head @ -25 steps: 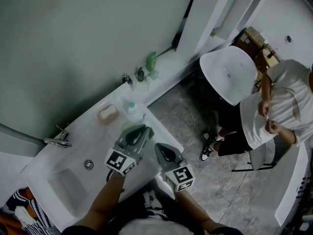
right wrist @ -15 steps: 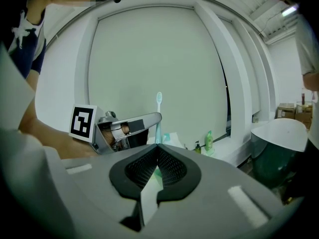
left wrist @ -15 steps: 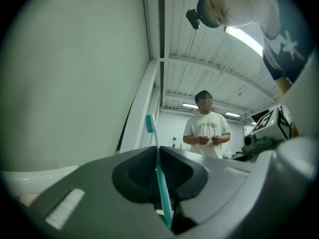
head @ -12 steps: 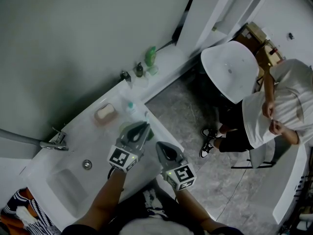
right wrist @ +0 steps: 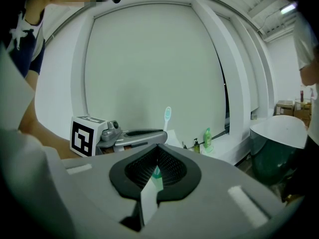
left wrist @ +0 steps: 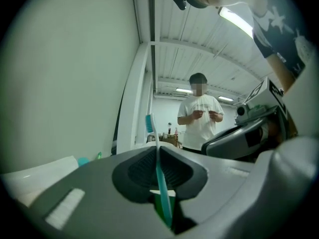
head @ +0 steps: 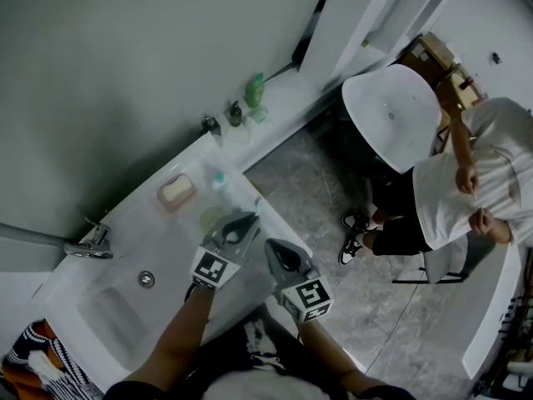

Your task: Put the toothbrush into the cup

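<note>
Now fingers of left gripper [left wrist: 158, 151] pinch toothbrush [left wrist: 150, 123]; those of right gripper [right wrist: 158, 149] pressed together.

- Cup [head: 208, 220]: in the head view the left gripper [head: 247, 221] covers most of it. Only a pale green part of the rim shows.
- Toothbrush [left wrist: 160, 178]: in the left gripper view the lower end of the handle is lost in the gap below the closed jaws. In the head view only the tip clears the gripper, too small for detail.
- Right gripper [right wrist: 158, 148]: a small teal patch [right wrist: 157, 172] sits behind the closed jaw seam; it cannot be identified.
- Bottles [head: 254, 90] on the ledge: too small to tell apart.
- Bystander [head: 466, 194]: cut off by the right edge.
- Striped cloth [head: 29, 352]: cut off at the lower left corner.
</note>
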### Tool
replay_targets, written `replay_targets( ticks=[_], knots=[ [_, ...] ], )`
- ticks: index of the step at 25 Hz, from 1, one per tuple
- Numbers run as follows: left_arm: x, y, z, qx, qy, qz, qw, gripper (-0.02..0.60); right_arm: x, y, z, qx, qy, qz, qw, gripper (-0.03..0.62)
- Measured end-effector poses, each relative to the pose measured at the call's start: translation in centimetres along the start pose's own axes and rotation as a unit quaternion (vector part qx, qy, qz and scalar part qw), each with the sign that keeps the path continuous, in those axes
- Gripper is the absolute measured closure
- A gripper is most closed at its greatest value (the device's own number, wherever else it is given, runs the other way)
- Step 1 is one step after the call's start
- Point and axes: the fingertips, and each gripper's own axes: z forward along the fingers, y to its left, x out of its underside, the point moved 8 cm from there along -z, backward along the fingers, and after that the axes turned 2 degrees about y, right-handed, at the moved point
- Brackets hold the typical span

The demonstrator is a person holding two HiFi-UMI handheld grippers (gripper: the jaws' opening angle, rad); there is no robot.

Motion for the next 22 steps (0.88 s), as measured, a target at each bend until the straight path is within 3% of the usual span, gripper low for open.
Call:
replay_targets(
  ticks=[7, 12, 22],
  knots=[
    [0.35, -0.06, 0.69, 0.001, 0.031, 0.026, 0.9992, 0.555, 0.15, -0.1, 0.12, 0.0, 0.001, -0.002, 1.0, 0.592],
    [0.65, -0.32, 0.82, -0.007, 0.08, 0.038, 0.9961, 0.554, 0.25, -0.46, -0.13, 0.004, -0.001, -0.002, 1.0, 0.592],
    [0.01, -0.93, 0.65, -0.021, 0.123, 0.056, 0.9907, 0.555, 0.21, -0.37, -0.54, 0.005, -0.003, -0.002, 1.0, 0.592]
  ],
)
